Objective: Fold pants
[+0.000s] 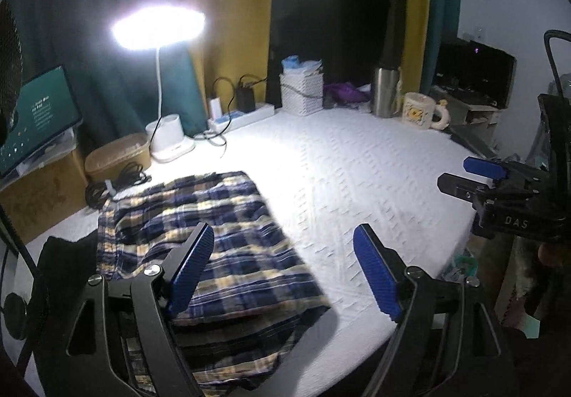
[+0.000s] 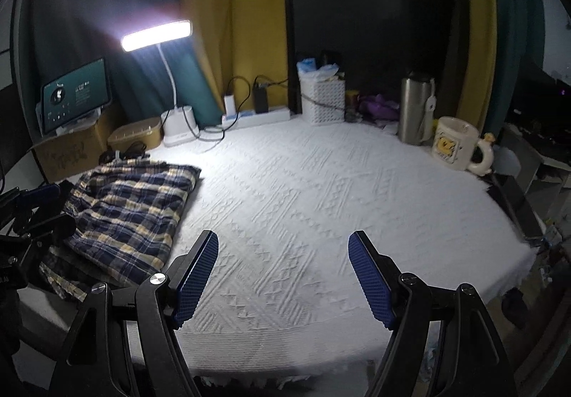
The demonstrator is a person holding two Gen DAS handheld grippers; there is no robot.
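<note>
Nearest, left gripper above the near end of the plaid pants, jaws apart, nothing between. Right gripper likewise spread wide and empty over bare white bench cover. Pants folded into a stack at the bench's left side. Farther back, lit lamp, white basket, steel flask, mug.
</note>
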